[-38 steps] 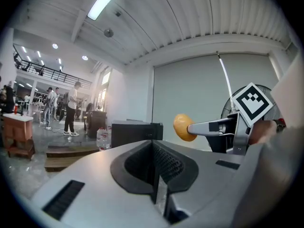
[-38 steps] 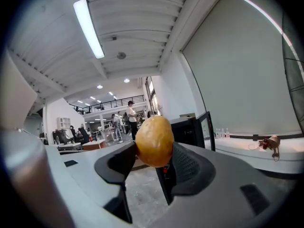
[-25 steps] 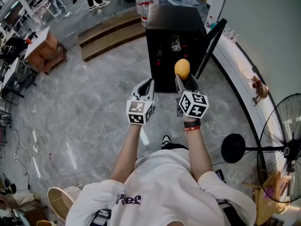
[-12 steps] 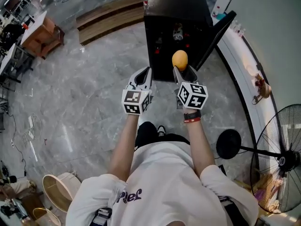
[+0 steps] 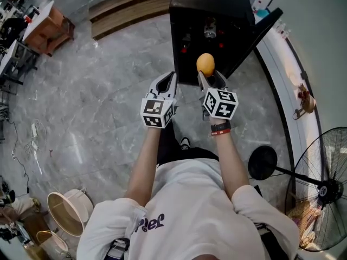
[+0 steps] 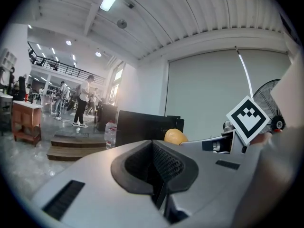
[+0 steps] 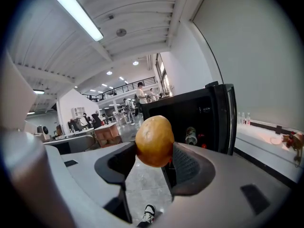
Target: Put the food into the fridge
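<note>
While both bare forearms reach straight ahead of the body, the two tools sit side by side, pointing at the black fridge (image 5: 211,7). The right gripper (image 5: 207,76) has its jaws spread wide and clamped on a round orange fruit (image 5: 205,64), which sits high between the pads, in the air in front of the fridge's open front. The left gripper (image 5: 166,83) has its jaws closed together with nothing between them. The fridge door (image 5: 259,36) stands swung open to the right, with a can (image 5: 210,30) inside.

Compared with a second ago, the grip on the fruit is unchanged, and the fridge sits higher in the head view.
</note>
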Available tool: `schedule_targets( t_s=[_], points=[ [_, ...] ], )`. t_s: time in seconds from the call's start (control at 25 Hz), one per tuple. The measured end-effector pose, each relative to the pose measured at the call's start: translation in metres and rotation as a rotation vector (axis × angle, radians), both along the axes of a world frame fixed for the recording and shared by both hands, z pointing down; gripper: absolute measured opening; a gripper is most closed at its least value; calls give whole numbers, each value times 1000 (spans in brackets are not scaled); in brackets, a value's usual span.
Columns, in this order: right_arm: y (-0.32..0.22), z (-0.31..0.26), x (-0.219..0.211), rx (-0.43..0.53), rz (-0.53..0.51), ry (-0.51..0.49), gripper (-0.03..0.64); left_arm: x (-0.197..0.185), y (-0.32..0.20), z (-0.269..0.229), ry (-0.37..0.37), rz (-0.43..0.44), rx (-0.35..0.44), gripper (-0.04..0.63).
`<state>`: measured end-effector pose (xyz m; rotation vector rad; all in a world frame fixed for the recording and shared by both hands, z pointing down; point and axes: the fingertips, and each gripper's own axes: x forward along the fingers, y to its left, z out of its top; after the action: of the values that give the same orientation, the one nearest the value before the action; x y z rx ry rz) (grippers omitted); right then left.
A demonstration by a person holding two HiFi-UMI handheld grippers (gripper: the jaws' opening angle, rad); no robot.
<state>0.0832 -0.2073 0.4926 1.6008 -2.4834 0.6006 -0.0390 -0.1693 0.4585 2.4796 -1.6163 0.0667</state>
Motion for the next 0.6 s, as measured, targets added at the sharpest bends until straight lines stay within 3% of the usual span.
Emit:
schedule_targets(
  t_s=[0.6],
  points=[
    [-47, 0, -6, -4, 51, -33, 258, 5, -50, -2, -14, 68, 2, 17]
  ],
)
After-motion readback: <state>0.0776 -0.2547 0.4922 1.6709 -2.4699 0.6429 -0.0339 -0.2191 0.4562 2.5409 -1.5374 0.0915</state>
